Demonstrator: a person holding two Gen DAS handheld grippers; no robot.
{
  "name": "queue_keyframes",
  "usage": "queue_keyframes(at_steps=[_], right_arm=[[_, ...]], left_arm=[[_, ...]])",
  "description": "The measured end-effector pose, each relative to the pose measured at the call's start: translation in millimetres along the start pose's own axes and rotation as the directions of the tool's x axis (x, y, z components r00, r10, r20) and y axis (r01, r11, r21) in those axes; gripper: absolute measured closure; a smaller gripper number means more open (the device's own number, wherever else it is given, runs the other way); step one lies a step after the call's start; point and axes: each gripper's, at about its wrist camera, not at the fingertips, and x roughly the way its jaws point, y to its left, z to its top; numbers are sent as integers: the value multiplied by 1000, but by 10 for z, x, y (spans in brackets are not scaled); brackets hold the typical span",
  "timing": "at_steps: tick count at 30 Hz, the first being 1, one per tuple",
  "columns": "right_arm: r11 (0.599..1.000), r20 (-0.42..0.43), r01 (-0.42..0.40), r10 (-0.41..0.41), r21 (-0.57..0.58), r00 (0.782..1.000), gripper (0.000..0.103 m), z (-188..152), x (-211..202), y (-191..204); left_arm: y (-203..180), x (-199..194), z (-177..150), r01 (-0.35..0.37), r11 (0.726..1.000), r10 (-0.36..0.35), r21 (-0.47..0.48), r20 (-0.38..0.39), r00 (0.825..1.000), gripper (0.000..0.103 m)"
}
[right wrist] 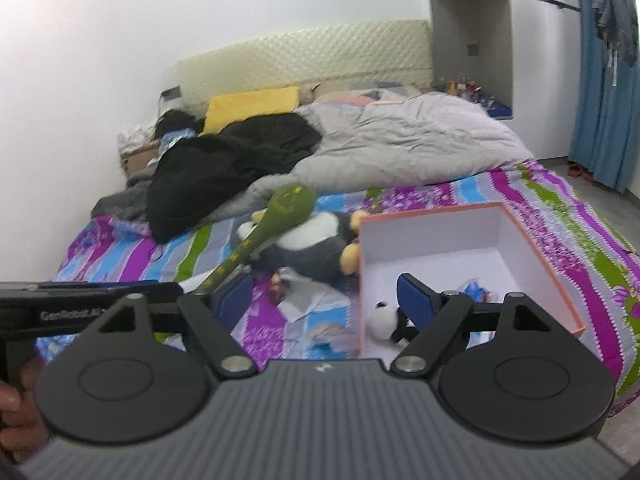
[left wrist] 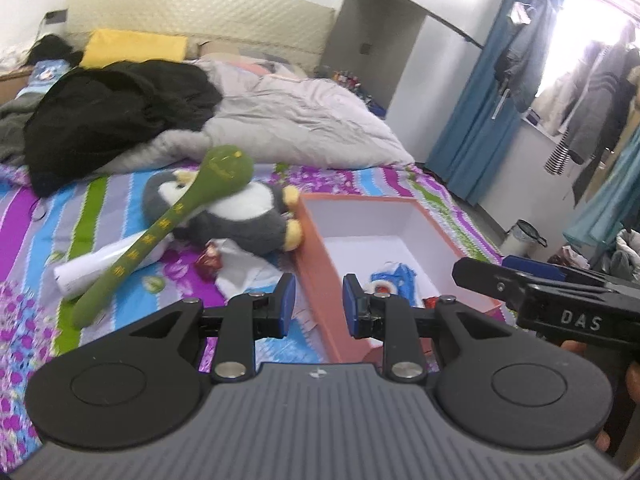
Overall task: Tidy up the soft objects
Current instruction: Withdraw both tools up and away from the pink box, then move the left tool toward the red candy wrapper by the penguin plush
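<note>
A green plush snake (left wrist: 176, 224) (right wrist: 272, 224) lies slanted across a grey and white penguin plush (left wrist: 240, 216) (right wrist: 312, 244) on the striped bedsheet. To their right stands an open orange box (left wrist: 316, 240) (right wrist: 540, 264) with a white inside. It holds a small panda plush (right wrist: 384, 320) and a blue item (left wrist: 396, 276). My left gripper (left wrist: 319, 306) hovers above the box's near left wall, open, with nothing between its pads. My right gripper (right wrist: 324, 300) is open wide over the box's left edge and the sheet, holding nothing.
White papers (left wrist: 248, 268) and a small red wrapped thing (left wrist: 208, 266) lie in front of the penguin. A black garment heap (left wrist: 116, 116), a grey duvet (left wrist: 300, 120) and a yellow pillow (left wrist: 136, 46) fill the bed's far half. A bin (left wrist: 524, 236) stands on the floor at right.
</note>
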Motion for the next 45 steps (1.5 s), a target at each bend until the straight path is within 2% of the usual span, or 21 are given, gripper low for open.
queue_keyframes(at_steps=[4,7,11,16,19,22,25,30,34,45], right_arm=[[999,-24,3,-4,-32,1000,21,-54,5,194],[1000,-74,-8,6,-26,997,22,-22,22,299],[999,-98,-10,5,-47,995,22,62,-60,449],[999,-145,14,-21,-53,989,22,292,-102,538],[999,-190,37,-41,-25,981,22,472,-48,537],[998,-201,56,-63,-40,978,22,578,19,574],[995,-198,76,-87,-62,976,22,623,95,616],[998,-248,51,-57,-34,967,22,619,257,621],[998,-244,56,-63,-36,968,22,668,291,628],[997,-270,73,-81,-40,960,22,686,423,645]], left_arm=[[187,-73,-134,-33,999,32,-31,-16,999,73],[324,-58,-201,-64,996,63,-57,-31,998,73],[566,8,-250,-106,989,101,-101,-56,993,73],[901,229,-282,-164,974,150,-159,-100,984,73],[1063,410,-276,-198,965,177,-171,-129,976,73],[1199,577,-274,-219,958,193,-183,-152,969,73],[1295,692,-289,-233,953,201,-195,-169,965,73],[1422,811,-310,-252,944,214,-213,-187,959,73],[1448,872,-333,-254,944,212,-212,-201,956,73],[1472,969,-336,-245,944,200,-220,-206,958,73]])
